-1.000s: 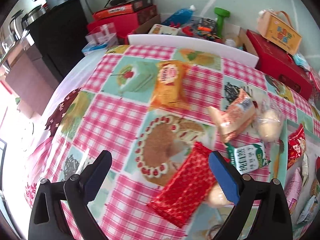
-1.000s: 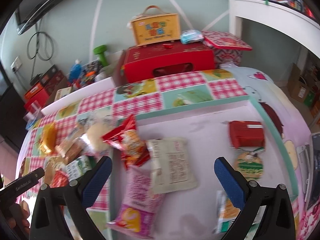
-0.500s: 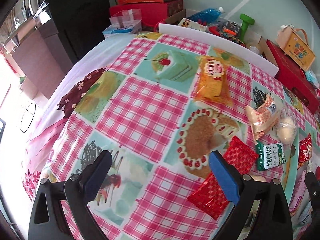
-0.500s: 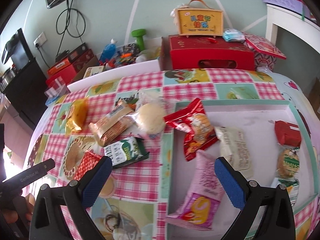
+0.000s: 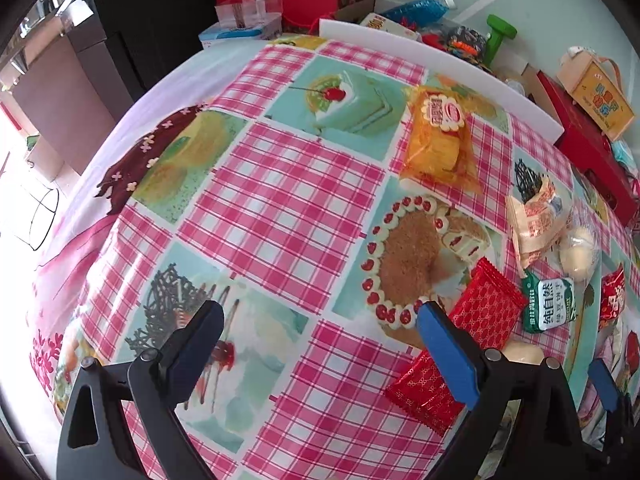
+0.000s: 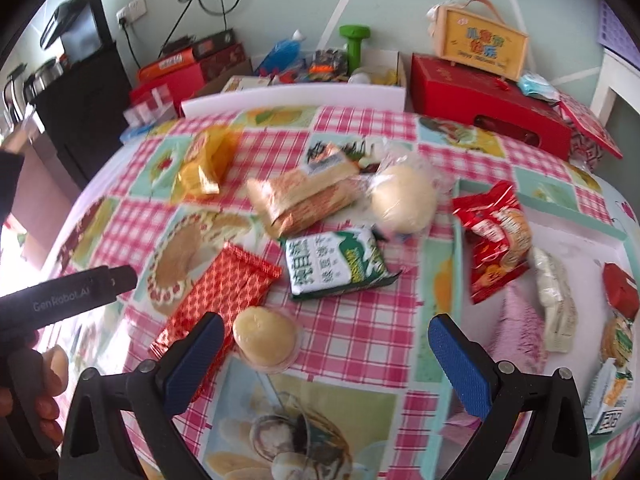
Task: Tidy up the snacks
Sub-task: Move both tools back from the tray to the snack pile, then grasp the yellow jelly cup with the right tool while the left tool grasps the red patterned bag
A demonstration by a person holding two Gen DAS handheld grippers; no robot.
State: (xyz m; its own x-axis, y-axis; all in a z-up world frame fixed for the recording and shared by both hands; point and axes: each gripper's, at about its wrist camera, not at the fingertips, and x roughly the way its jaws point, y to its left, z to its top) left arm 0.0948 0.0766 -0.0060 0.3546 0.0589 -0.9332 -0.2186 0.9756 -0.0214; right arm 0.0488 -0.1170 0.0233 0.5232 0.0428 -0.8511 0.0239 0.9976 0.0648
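Right gripper (image 6: pixel 324 354) gapes wide, holding nothing; a round pastry (image 6: pixel 265 337) lies just inside its left finger, the green-white packet (image 6: pixel 334 266) beyond, the bun (image 6: pixel 404 198) farther; left gripper (image 5: pixel 320 340) equally wide, red packet (image 5: pixel 464 344) behind its right finger

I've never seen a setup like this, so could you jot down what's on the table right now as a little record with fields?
Surface: checked tablecloth printed with cakes
Left tool: open, holding nothing
Right tool: open, holding nothing
Nearest the right tool: round yellow pastry beside a red patterned packet
Middle of table: green and white packet, tan biscuit pack, pale bun in a clear bag
Far side: orange packet
Tray: white with a teal rim, on the right, already holding several snacks
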